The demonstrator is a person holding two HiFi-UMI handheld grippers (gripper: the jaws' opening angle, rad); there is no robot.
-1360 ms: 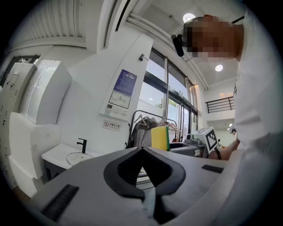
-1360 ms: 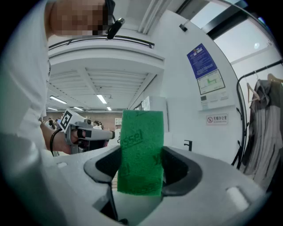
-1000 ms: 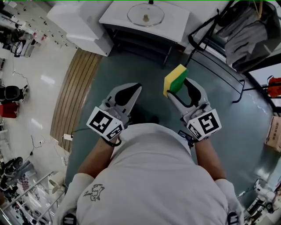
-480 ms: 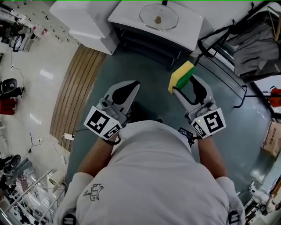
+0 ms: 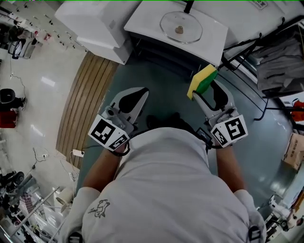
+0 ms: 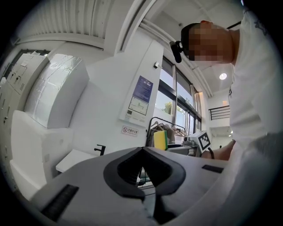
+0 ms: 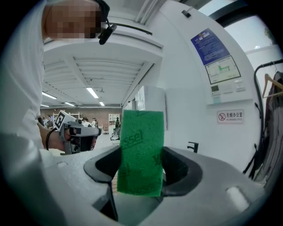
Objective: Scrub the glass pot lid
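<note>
The glass pot lid [image 5: 181, 26] lies flat on a white table [image 5: 142, 21] at the top of the head view, its knob in the middle. My right gripper [image 5: 205, 83] is shut on a yellow and green sponge [image 5: 202, 80], held well short of the table; in the right gripper view the sponge [image 7: 139, 152] shows its green face between the jaws. My left gripper [image 5: 138, 94] is shut with nothing in it, its jaw tips meeting [image 6: 142, 150]. The sponge [image 6: 160, 140] also shows in the left gripper view.
A black faucet [image 5: 189, 5] rises behind the lid. White boxes [image 5: 97, 21] stand left of the table. A black clothes rack [image 5: 266, 61] with grey garments stands at the right. A wooden strip [image 5: 83, 102] runs along the grey-green floor at the left.
The table and lid have come nearer in the head view, shifting right and down. Both grippers keep their hold and state; the right one with the sponge has moved slightly right.
</note>
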